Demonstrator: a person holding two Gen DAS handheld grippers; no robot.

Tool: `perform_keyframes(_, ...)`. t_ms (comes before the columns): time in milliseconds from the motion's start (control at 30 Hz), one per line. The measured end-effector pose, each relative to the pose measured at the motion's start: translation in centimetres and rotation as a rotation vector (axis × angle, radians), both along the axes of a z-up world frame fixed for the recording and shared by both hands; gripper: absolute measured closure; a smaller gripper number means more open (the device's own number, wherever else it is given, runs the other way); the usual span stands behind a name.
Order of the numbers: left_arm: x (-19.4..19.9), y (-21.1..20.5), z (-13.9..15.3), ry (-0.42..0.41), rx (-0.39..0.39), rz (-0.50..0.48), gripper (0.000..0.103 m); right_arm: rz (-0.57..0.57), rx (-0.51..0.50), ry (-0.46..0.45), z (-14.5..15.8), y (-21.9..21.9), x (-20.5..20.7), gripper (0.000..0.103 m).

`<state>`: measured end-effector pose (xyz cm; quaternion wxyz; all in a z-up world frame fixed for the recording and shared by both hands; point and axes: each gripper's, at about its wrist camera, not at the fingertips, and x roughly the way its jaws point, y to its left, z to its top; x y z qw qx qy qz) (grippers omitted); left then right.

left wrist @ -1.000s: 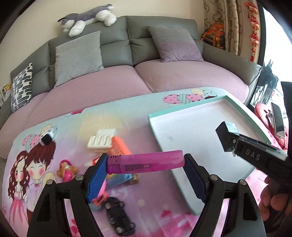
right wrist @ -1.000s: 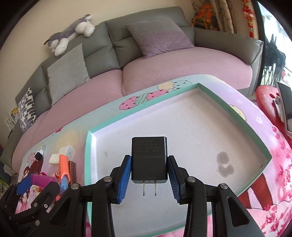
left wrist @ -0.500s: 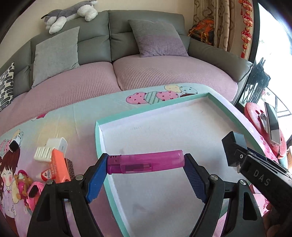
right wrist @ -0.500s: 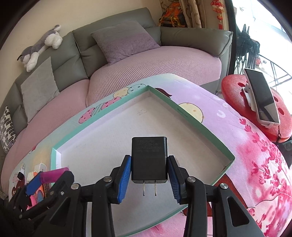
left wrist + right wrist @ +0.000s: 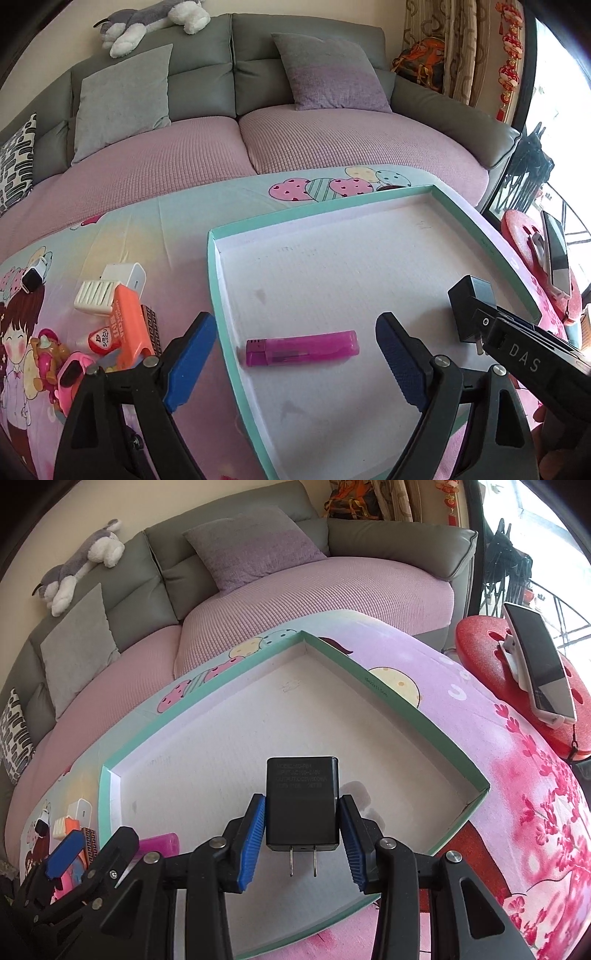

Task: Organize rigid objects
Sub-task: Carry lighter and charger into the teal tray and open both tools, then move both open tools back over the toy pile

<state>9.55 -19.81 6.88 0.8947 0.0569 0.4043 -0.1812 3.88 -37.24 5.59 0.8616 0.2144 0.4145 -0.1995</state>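
Behind the cartoon-print tablecloth [image 5: 177, 221] stands a grey sofa [image 5: 207, 62] with pink seat covers. On the cloth rests a shallow tray [image 5: 210, 266] with a teal rim and white floor. A translucent magenta lighter [image 5: 302, 348] lies flat on that floor near the left wall, its darker cap end leftward. The left gripper [image 5: 295, 356] has just been opening; its blue pads [image 5: 189, 360] stand clear of both lighter ends. The right gripper [image 5: 302, 843] clamps a black plug adapter [image 5: 302, 805], prongs toward the camera, over the tray.
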Motion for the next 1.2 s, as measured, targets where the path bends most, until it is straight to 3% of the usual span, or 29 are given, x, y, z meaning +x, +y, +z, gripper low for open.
perform_keyframes(133, 0.1, 0.7, 0.6, -0.008, -0.002, 0.029, 0.014, 0.003, -0.006, -0.004, 0.1, 0.1, 0.0, 0.058)
perform_keyframes(233, 0.3, 1.6, 1.2, -0.018, -0.006, 0.064, 0.013, 0.011, -0.006, -0.028, 0.5, 0.3, 0.0, 0.041)
perform_keyframes(467, 1.3, 5.0, 1.6, -0.014, 0.015, 0.197, 0.013, 0.039, -0.003, -0.042, 0.6, 0.8, 0.3, 0.029)
perform_keyframes(667, 1.7, 9.9, 1.7, 0.0, 0.03, 0.352, 0.013, 0.075, -0.01, -0.086, 1.0, 2.0, 0.7, 0.0)
perform_keyframes(1200, -0.7, 23.0, 3.3, -0.029, -0.022, 0.719, 0.013, 0.247, -0.016, -0.168, 1.9, 8.5, 2.5, 0.0)
